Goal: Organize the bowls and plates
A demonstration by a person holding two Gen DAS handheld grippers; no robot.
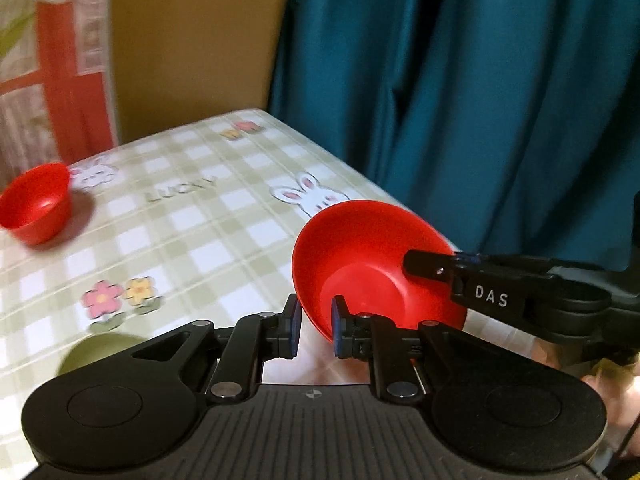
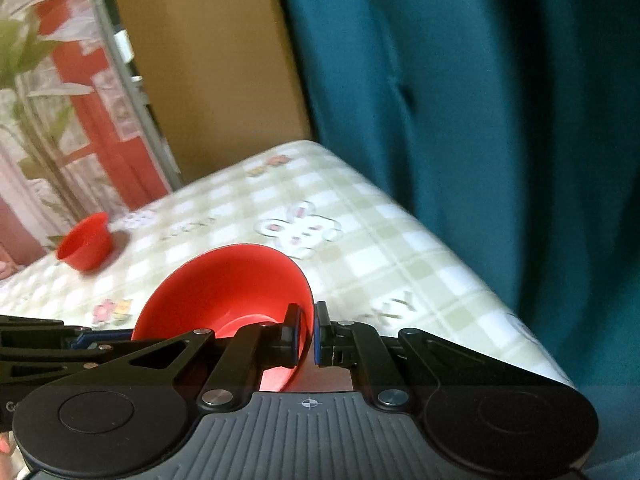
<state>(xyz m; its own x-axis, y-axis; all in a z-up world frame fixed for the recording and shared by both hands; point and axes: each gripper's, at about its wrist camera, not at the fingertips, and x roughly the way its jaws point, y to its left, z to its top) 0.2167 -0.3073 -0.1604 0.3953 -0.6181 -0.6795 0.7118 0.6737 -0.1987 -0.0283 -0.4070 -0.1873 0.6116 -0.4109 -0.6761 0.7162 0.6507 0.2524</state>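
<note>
both grippers, left gripper (image 1: 316, 326) and right gripper (image 2: 307, 334), have jaws nipped on opposite rims of a red bowl (image 1: 368, 268), tilted above the checked worktop (image 1: 192, 220), well apart from a smaller red bowl (image 1: 38, 202).

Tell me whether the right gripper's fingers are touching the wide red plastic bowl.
Touching. The right wrist view shows the right gripper closed on the wide red plastic bowl, its rim pinched between both fingers with no gap.
</note>
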